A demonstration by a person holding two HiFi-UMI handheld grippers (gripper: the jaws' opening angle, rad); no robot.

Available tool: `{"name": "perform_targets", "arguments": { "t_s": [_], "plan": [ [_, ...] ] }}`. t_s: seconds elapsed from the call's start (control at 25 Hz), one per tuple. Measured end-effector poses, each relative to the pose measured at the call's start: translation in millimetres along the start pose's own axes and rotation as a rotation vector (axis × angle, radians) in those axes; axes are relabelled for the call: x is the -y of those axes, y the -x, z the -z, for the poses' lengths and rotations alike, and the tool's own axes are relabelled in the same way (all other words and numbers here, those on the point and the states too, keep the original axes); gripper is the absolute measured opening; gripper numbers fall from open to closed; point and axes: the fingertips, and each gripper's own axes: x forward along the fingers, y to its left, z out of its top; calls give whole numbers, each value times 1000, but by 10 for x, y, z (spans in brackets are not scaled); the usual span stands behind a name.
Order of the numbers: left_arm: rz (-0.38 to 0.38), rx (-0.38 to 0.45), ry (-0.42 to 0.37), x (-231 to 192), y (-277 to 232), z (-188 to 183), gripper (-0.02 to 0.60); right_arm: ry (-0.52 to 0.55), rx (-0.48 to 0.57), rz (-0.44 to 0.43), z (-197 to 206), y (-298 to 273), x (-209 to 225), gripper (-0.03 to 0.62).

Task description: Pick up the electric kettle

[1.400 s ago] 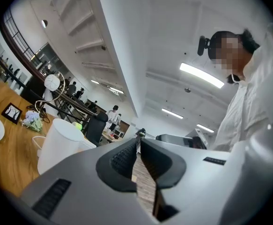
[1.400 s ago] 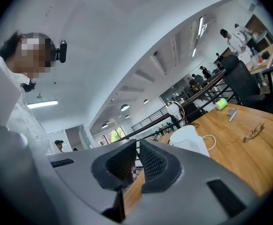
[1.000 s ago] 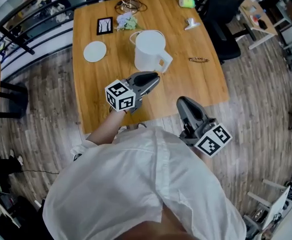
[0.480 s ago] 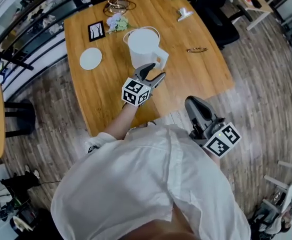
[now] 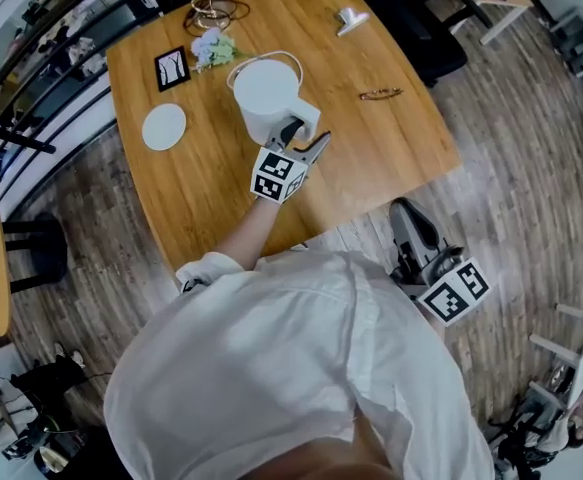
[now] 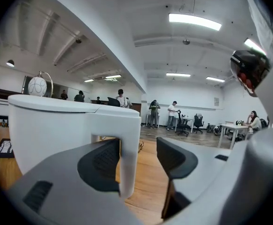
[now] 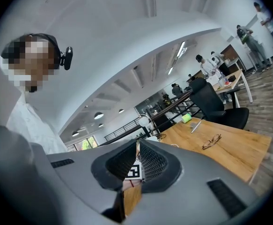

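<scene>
A wooden table (image 5: 201, 183) fills the upper part of the head view. The white kettle (image 5: 261, 96) stands upright near its middle, its handle (image 6: 129, 144) turned toward the person. The left gripper (image 5: 306, 136) reaches over the table to the kettle. Its jaws have just been opening and stand wide, with the handle between them, close to one pad and clear of the other. The right gripper (image 5: 405, 213) hangs beyond the table's near edge, well apart from the kettle, jaws together with nothing in them. A white disc (image 5: 164, 126) lies left of the kettle, glasses (image 5: 381, 93) to its right
</scene>
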Motion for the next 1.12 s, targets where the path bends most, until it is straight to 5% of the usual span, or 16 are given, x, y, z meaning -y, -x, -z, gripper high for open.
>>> {"name": "perform_targets", "arguments": {
  "t_s": [0.28, 0.52, 0.68, 1.12],
  "plan": [
    [-2, 35, -58, -30, -147, 0, 233, -12, 10, 50, -31, 32, 158, 15],
    [-197, 33, -101, -81, -230, -42, 235, -30, 21, 100, -57, 103, 314, 15],
    [-253, 9, -143, -106, -327, -33, 235, -35, 22, 115, -56, 121, 345, 15],
    [-169, 46, -65, -77, -609, -92, 264, -44, 22, 173, -49, 247, 415, 15]
  ]
}}
